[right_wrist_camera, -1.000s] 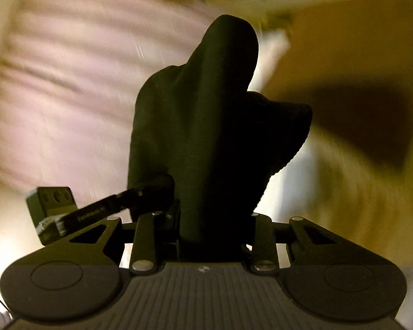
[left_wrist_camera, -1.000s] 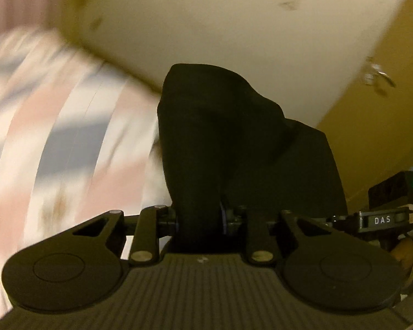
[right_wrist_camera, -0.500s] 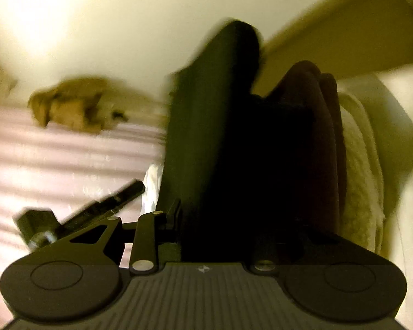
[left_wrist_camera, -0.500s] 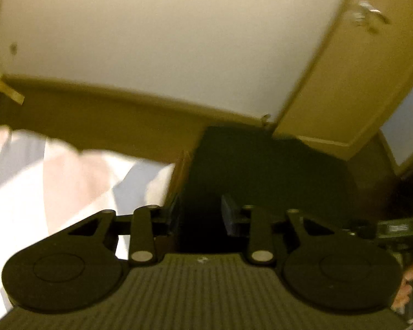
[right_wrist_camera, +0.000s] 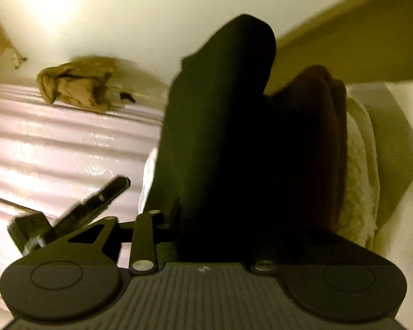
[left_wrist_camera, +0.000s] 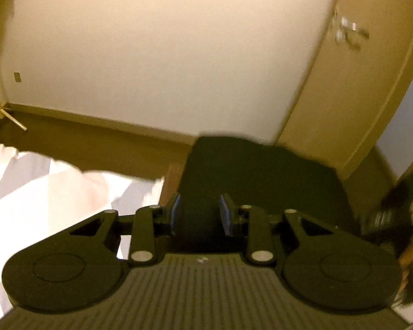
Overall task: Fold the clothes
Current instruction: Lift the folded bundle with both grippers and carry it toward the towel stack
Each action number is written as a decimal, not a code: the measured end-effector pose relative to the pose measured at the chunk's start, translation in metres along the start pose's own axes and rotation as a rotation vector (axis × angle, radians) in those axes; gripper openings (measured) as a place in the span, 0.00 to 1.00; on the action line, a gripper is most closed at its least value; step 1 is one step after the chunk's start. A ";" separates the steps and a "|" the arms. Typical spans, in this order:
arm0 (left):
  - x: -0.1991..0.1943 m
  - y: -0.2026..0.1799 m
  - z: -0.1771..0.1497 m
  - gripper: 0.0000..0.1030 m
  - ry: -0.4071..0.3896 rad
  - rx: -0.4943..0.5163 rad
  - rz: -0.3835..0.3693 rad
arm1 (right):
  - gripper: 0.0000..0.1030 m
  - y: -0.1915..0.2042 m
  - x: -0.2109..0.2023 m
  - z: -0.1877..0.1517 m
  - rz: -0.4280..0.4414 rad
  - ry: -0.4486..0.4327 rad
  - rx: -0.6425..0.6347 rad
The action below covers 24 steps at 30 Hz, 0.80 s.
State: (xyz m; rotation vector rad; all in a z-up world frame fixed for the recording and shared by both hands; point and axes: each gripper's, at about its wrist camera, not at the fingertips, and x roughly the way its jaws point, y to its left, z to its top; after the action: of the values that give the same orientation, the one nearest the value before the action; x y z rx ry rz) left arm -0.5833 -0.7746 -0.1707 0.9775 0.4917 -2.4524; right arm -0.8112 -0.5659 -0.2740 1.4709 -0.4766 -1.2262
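While the near edge of both views is being filled by the grippers' own ribbed bodies, the left gripper (left_wrist_camera: 199, 214) is standing with its blue-padded fingers (left_wrist_camera: 175, 214) spread apart, dark cloth lying loose between them rather than being pinched. That black garment (left_wrist_camera: 261, 181) is draping away ahead of it, blurred along its top edge. The right gripper (right_wrist_camera: 214, 228) is clenching a fold of the same black garment (right_wrist_camera: 220, 137); the cloth is rising in a tall hump and burying the right-hand finger entirely, so only the left-hand finger is showing. Beside the hump a dark brown folded piece (right_wrist_camera: 325, 137) is sitting on a cream fleecy item (right_wrist_camera: 358, 192), both partly hidden. The left gripper's body is poking in at lower left, smeared by motion. Beyond, the pink striped bedding (right_wrist_camera: 55, 143) is carrying a crumpled tan garment (right_wrist_camera: 77, 85). Farther still, a wall (left_wrist_camera: 165, 55) and a door (left_wrist_camera: 358, 68) are closing the room, the handle too blurred to read.
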 end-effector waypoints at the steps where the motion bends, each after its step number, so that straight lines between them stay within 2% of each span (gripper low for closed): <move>1: 0.005 -0.003 -0.007 0.24 0.015 0.004 0.019 | 0.53 0.005 -0.003 0.002 -0.025 -0.005 -0.027; 3: 0.004 -0.010 -0.017 0.24 -0.009 0.016 0.052 | 0.62 0.028 -0.019 -0.001 -0.115 -0.044 -0.167; 8: -0.014 -0.018 -0.024 0.24 -0.069 -0.025 0.077 | 0.63 0.097 -0.051 -0.042 -0.303 -0.160 -0.642; 10: -0.020 -0.022 -0.029 0.24 -0.089 -0.034 0.094 | 0.63 0.119 -0.050 -0.064 -0.294 -0.190 -0.833; 13: -0.031 -0.031 -0.039 0.24 -0.104 -0.044 0.124 | 0.70 0.133 -0.027 -0.093 -0.247 -0.111 -1.036; 15: -0.032 -0.037 -0.048 0.24 -0.098 -0.044 0.131 | 0.70 0.117 -0.016 -0.104 -0.271 -0.056 -1.093; 18: -0.025 -0.053 -0.066 0.25 -0.074 0.021 0.168 | 0.73 0.088 -0.006 -0.120 -0.335 -0.009 -1.204; 20: -0.024 -0.063 -0.077 0.25 -0.079 0.041 0.181 | 0.81 0.068 -0.009 -0.129 -0.344 0.028 -1.251; 24: -0.021 -0.071 -0.091 0.25 -0.102 0.025 0.210 | 0.83 0.054 -0.009 -0.142 -0.350 0.063 -1.306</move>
State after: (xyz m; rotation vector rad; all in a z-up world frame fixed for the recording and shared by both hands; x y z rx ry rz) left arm -0.5574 -0.6658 -0.2072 0.8616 0.3078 -2.3101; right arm -0.6741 -0.5075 -0.2429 0.4395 0.6013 -1.3155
